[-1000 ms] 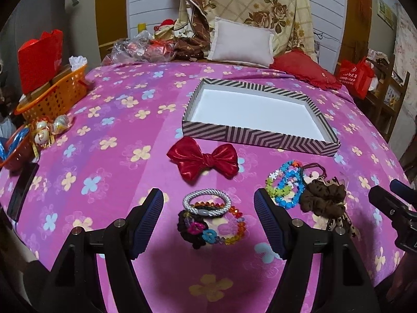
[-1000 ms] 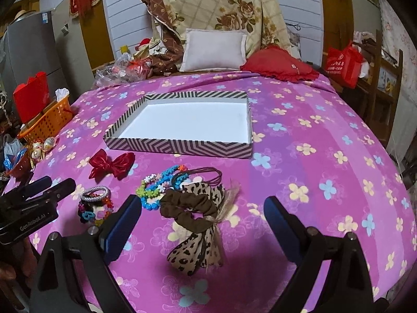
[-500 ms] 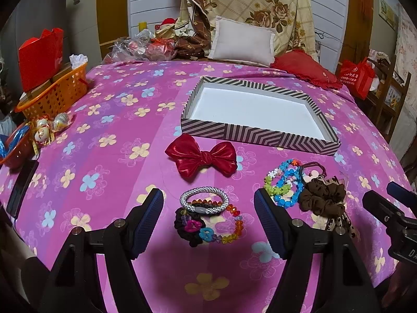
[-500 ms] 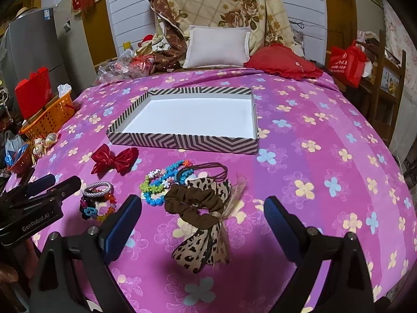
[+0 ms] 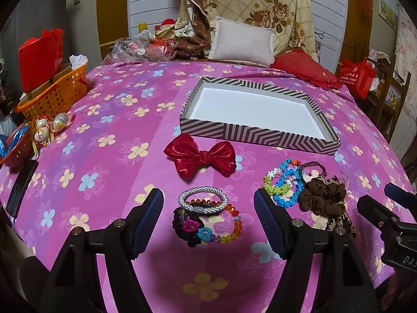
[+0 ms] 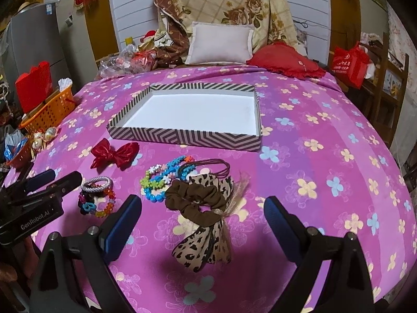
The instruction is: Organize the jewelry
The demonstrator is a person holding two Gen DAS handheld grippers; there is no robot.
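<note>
You're sitting at the pre-grasp step: nothing is in the box (image 5: 258, 130) yet, and all the pieces are lying on the bed (image 5: 109, 156) in front of it.

Your left gripper (image 5: 208, 216) is hovering with its fingers wide apart and empty, bracketing the bracelets (image 5: 206, 214), a silver band lying on a beaded ring and a black piece. Your right gripper (image 6: 203, 216) is likewise wide and empty, framing the scrunchie (image 6: 195, 200), which is sitting on a leopard bow (image 6: 206, 240).

The bead strings (image 6: 164, 180) are lying between the two piles, touching the scrunchie. The red bow (image 5: 200, 156) is lying just beside the box's near wall.

Orientation: the box's long axis is running left to right across both views, open side up. The red bow's long axis is also running left to right. The leopard bow's tails are pointing toward you, so its long axis is running near to far.

Next move, as I'm reading it: you're lowering and closing on one pile. The stacked bracelets are likely coming up unevenly, so aim at the top silver band.
</note>
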